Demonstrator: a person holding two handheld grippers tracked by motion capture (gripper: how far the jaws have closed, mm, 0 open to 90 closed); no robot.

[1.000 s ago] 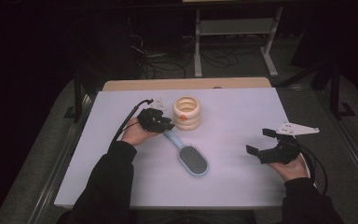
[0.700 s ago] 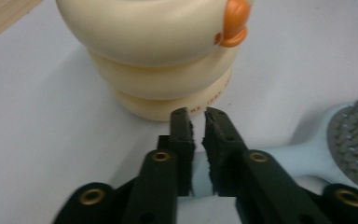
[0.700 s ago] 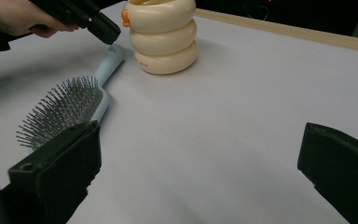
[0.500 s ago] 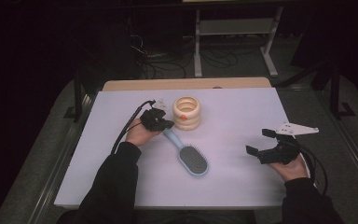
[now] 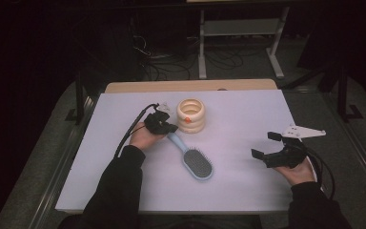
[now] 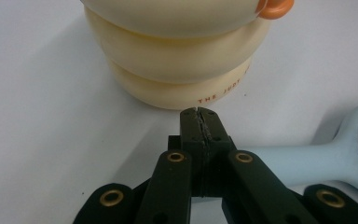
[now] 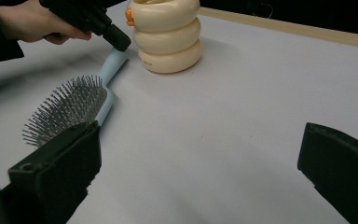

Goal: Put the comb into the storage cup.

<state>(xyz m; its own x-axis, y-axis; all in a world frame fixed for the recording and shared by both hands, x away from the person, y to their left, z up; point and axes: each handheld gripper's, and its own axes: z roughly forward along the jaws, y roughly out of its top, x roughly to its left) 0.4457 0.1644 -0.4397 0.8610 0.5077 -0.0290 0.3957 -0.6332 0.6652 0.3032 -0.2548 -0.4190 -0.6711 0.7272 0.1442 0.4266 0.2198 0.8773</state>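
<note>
A light blue hairbrush point(image 5: 198, 164) lies bristles up on the white table, its handle pointing toward a cream ringed container point(image 5: 191, 114) with a small orange loop. My left gripper point(image 5: 171, 128) is shut, its pads point(image 6: 199, 112) pressed together with nothing between them. Its tip sits just over the handle's end point(image 6: 298, 158), close to the container's base point(image 6: 177, 70). At the right side of the table my right gripper point(image 5: 264, 144) is held open and empty. From the right gripper point(image 7: 198, 140) the brush point(image 7: 70, 105), the container point(image 7: 168, 37) and the left gripper point(image 7: 121, 44) lie ahead.
The white table top point(image 5: 248, 109) ends in a wooden strip point(image 5: 190, 86) at the back. Beyond it are a metal stand point(image 5: 238, 33) and cables on a dark floor. Each gripper trails a black cable over the table.
</note>
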